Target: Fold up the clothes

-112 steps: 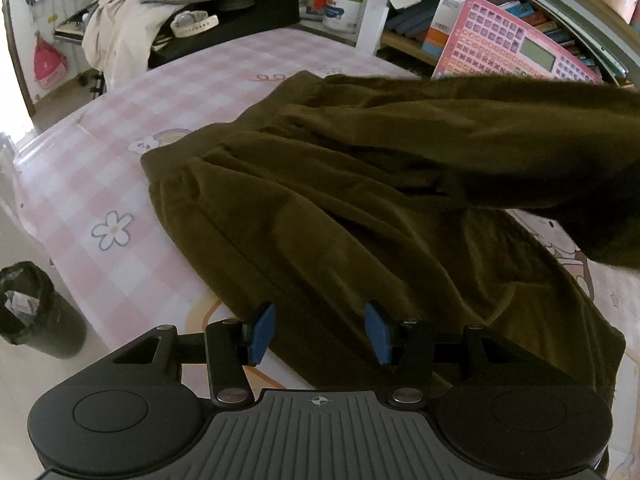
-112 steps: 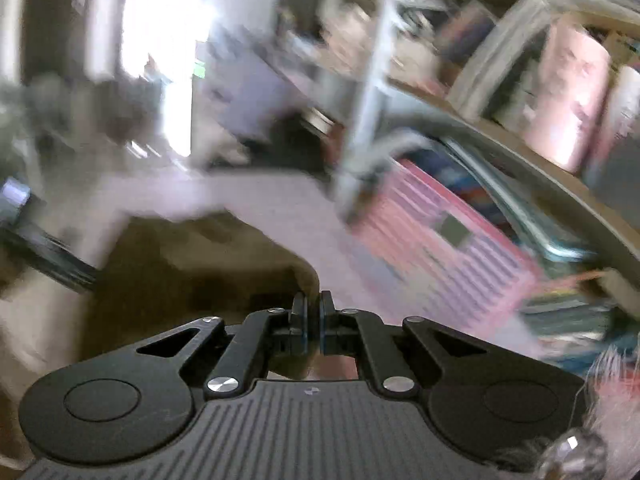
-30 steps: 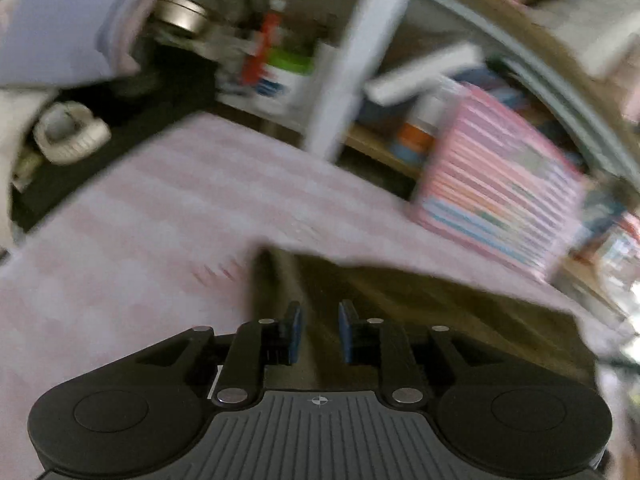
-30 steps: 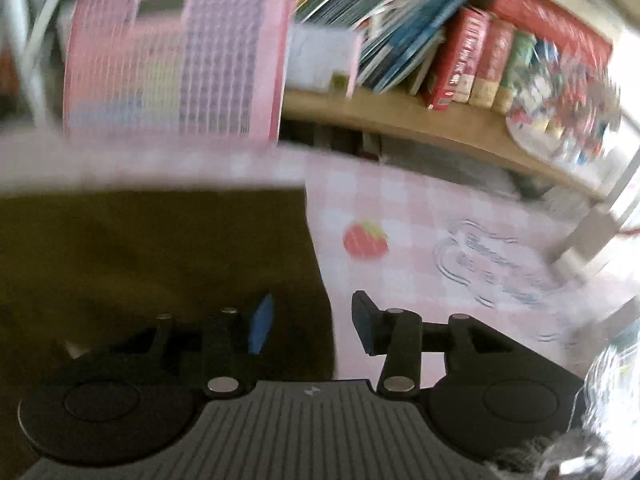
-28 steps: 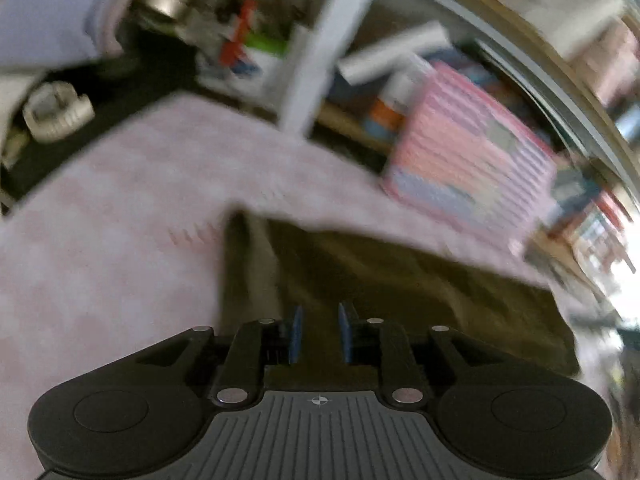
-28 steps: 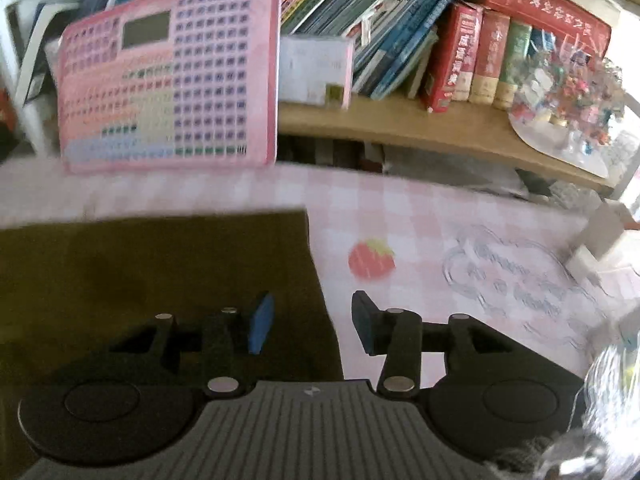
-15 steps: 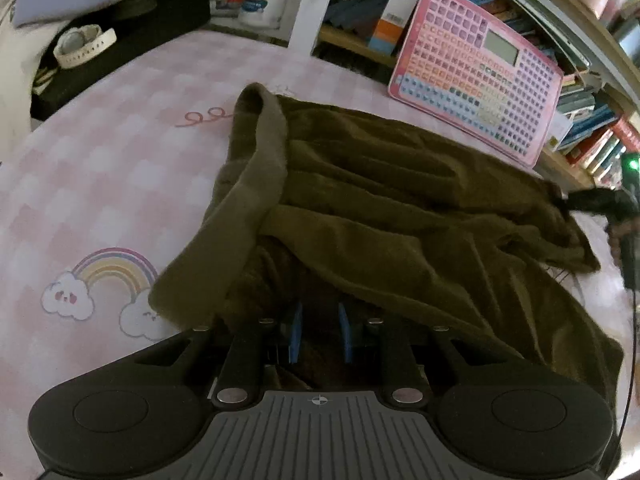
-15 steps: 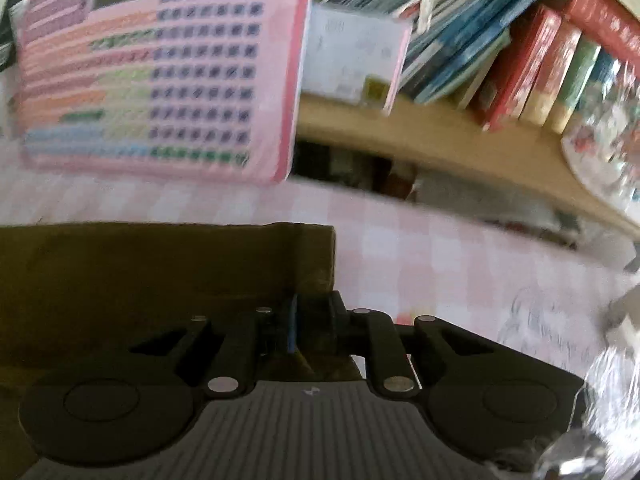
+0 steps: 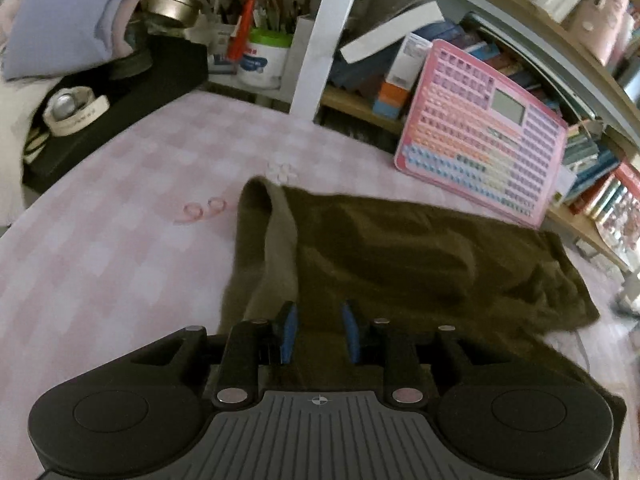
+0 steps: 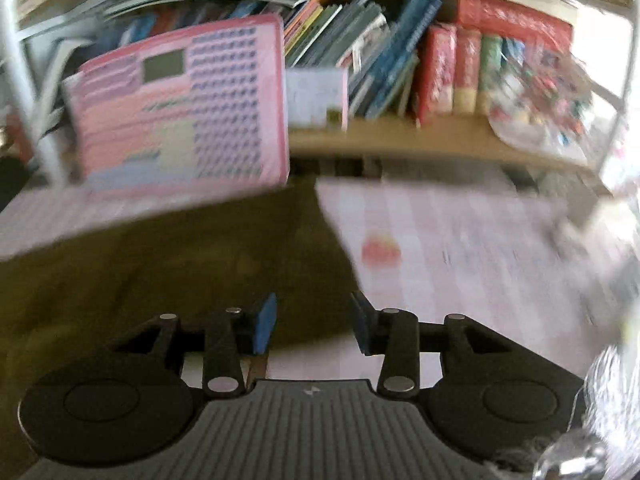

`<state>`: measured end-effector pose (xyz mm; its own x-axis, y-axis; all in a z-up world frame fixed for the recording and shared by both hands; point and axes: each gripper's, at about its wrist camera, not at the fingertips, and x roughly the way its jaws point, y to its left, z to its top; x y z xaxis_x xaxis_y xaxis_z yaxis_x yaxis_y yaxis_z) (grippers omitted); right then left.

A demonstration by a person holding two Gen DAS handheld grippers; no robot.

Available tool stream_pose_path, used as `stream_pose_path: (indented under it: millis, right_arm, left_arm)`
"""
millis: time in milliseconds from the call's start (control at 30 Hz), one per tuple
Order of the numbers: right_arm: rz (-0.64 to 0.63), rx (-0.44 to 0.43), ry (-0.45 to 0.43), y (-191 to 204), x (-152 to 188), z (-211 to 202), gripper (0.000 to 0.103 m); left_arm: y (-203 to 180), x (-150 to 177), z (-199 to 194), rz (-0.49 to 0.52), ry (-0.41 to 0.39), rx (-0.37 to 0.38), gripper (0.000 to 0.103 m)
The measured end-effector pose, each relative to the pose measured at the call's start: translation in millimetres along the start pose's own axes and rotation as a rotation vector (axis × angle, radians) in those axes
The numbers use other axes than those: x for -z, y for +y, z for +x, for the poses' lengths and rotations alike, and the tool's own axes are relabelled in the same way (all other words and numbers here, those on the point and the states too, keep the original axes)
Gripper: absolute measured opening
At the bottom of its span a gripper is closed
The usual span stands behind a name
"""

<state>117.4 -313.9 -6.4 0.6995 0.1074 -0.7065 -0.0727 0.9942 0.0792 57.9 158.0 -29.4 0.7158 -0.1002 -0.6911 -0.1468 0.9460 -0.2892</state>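
The pink checked tablecloth covers the work surface. The olive-brown garment lies spread across it, waistband end to the left in the left wrist view, the far edge running toward the shelf.

Left gripper: jaws part-open with a narrow gap. The blue pads stand over the near part of the garment; fabric shows in the gap, but whether the pads press on it cannot be told. The tool points down at a slant toward the cloth.

Right gripper: jaws apart, having just been opening. The garment's corner lies below the gap, clear of both pads. This view is blurred.

Surroundings: a pink keyboard toy leans against the wooden shelf, just beyond the garment's far edge. Books fill the shelf. A pen pot and a white shelf post stand at the table's far side. A strawberry print marks the cloth to the right of the garment.
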Motion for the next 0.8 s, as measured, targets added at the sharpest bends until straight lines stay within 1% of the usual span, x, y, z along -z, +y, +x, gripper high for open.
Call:
stream_pose_path:
  millis: [100, 133, 167, 200, 233, 267, 300, 400, 533, 567, 633, 733, 800]
  right_arm:
    - [0.014, 0.013, 0.059, 9.5, 47.5, -38.8, 0.035]
    - [0.013, 0.020, 0.081, 11.3, 63.1, -48.9, 0.030]
    - [0.019, 0.025, 0.100, 12.8, 75.7, -55.1, 0.023]
    - [0.034, 0.031, 0.119, 14.2, 85.3, -58.0, 0.020]
    - [0.064, 0.045, 0.136, 13.5, 93.4, -59.1, 0.016]
    - [0.094, 0.059, 0.153, 12.9, 101.3, -60.0, 0.014]
    - [0.123, 0.071, 0.165, 12.4, 106.4, -59.8, 0.013]
    - [0.177, 0.102, 0.157, 10.1, 112.7, -58.0, 0.008]
    - [0.224, 0.110, 0.150, 8.1, 109.5, -53.6, 0.008]
    - [0.219, 0.113, 0.154, 7.8, 108.6, -51.5, 0.003]
    - [0.202, 0.122, 0.161, 6.4, 105.8, -48.6, 0.001]
    - [0.169, 0.135, 0.162, 3.8, 101.2, -43.6, 0.000]
    - [0.155, 0.140, 0.156, 0.7, 96.9, -38.4, 0.000]
  left_arm:
    - [9.4, -7.7, 21.5, -0.042, 0.016, 0.023, 0.019]
    - [13.3, -9.1, 27.9, -0.055, 0.021, 0.025, 0.012]
    - [17.8, -9.6, 33.5, -0.065, 0.024, 0.020, 0.008]
    - [22.4, -10.0, 39.0, -0.075, 0.027, 0.014, 0.005]
    - [27.7, -10.8, 42.9, -0.096, 0.027, 0.018, 0.005]
    - [32.5, -12.1, 44.2, -0.126, 0.023, 0.028, 0.005]
    - [33.6, -13.2, 44.4, -0.136, 0.022, 0.025, 0.005]
    - [28.1, -14.3, 43.5, -0.089, 0.028, 0.011, 0.005]
    - [25.6, -14.3, 35.1, -0.084, 0.019, 0.017, 0.005]
    - [23.7, -14.2, 30.9, -0.077, 0.013, 0.020, 0.005]
    - [20.0, -13.8, 22.3, -0.063, 0.000, 0.024, 0.005]
    - [13.9, -8.4, 12.3, -0.050, -0.004, 0.041, 0.005]
    - [11.2, -2.1, 9.8, -0.041, 0.007, 0.027, 0.005]
